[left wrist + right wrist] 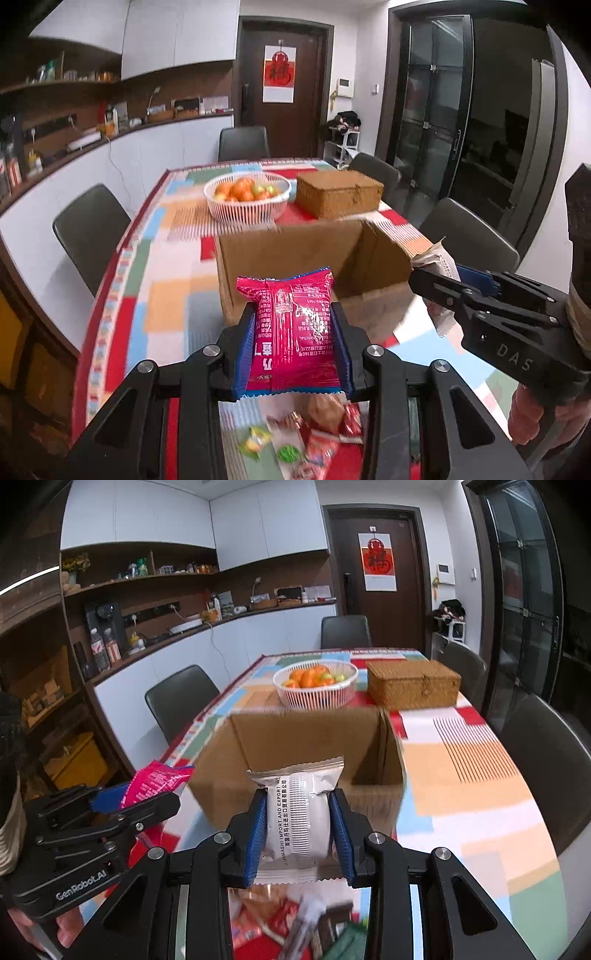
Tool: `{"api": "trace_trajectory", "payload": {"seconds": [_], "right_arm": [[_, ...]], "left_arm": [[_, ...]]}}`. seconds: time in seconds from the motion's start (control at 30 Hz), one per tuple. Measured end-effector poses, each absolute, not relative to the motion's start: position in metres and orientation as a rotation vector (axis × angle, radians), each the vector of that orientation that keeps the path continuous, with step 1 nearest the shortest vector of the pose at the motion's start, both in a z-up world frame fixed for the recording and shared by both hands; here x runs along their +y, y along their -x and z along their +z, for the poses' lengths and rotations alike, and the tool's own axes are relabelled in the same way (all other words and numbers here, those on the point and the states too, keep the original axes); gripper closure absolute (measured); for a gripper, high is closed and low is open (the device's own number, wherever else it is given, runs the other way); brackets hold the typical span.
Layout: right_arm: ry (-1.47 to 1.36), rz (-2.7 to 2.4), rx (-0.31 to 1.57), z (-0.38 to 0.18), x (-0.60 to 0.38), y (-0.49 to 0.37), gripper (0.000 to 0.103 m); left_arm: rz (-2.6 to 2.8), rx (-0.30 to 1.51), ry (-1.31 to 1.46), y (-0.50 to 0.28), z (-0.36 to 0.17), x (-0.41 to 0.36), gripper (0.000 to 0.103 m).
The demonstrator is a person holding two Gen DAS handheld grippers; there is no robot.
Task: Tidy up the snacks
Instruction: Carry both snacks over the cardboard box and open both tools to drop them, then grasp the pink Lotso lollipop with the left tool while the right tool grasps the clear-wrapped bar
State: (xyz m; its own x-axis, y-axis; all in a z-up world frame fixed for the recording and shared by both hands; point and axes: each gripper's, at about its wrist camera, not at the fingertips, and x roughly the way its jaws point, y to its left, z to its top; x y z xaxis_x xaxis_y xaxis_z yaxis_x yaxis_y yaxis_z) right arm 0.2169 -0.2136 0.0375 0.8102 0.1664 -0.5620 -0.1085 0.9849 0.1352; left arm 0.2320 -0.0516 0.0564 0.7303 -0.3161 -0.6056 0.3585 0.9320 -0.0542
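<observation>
Both clamped: left tool [293, 347] on pink packet [291, 328], right tool [297, 834] on silver packet [297, 812]. Carry over cardboard box [314, 254], release inside.

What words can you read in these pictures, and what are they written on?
"DAS": right gripper, on its body.
"GenRobot.AI": left gripper, on its body.
"IMPORT AND EXPORT": silver snack packet; the rest is too small to read.
Pink snack packet: print upside down, too blurred.
Red door poster: one large character, unclear.
</observation>
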Motion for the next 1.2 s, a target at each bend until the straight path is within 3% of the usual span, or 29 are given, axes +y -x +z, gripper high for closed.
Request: {"api": "trace_trajectory", "payload": {"seconds": [0.4, 0.5, 0.53, 0.6, 0.77, 0.83, 1.2], "right_arm": [[-0.144, 0.154, 0.661, 0.051, -0.223, -0.302, 0.068], [-0.125, 0.129, 0.670, 0.049, -0.224, -0.317, 0.068], [-0.125, 0.129, 0.672, 0.049, -0.225, -0.320, 0.067], [-0.121, 0.110, 0.685, 0.048, -0.227, -0.324, 0.050], [-0.090, 0.085, 0.667, 0.049, -0.226, -0.308, 0.040], [-0.074, 0.089, 0.653, 0.049, -0.223, -0.295, 0.039], [-0.056, 0.128, 0.628, 0.042, -0.208, -0.208, 0.038]], "left_arm": [[-0.382, 0.748, -0.066, -0.312, 0.057, -0.068, 0.065], [-0.351, 0.758, -0.072, -0.322, 0.056, -0.069, 0.061], [-0.350, 0.757, -0.069, -0.323, 0.056, -0.067, 0.054], [-0.328, 0.744, -0.071, -0.318, 0.058, -0.064, 0.044], [-0.311, 0.690, -0.123, -0.289, 0.061, -0.059, 0.038], [-0.311, 0.673, -0.135, -0.277, 0.062, -0.058, 0.033], [-0.328, 0.633, -0.180, -0.195, 0.051, -0.045, 0.033]]}}
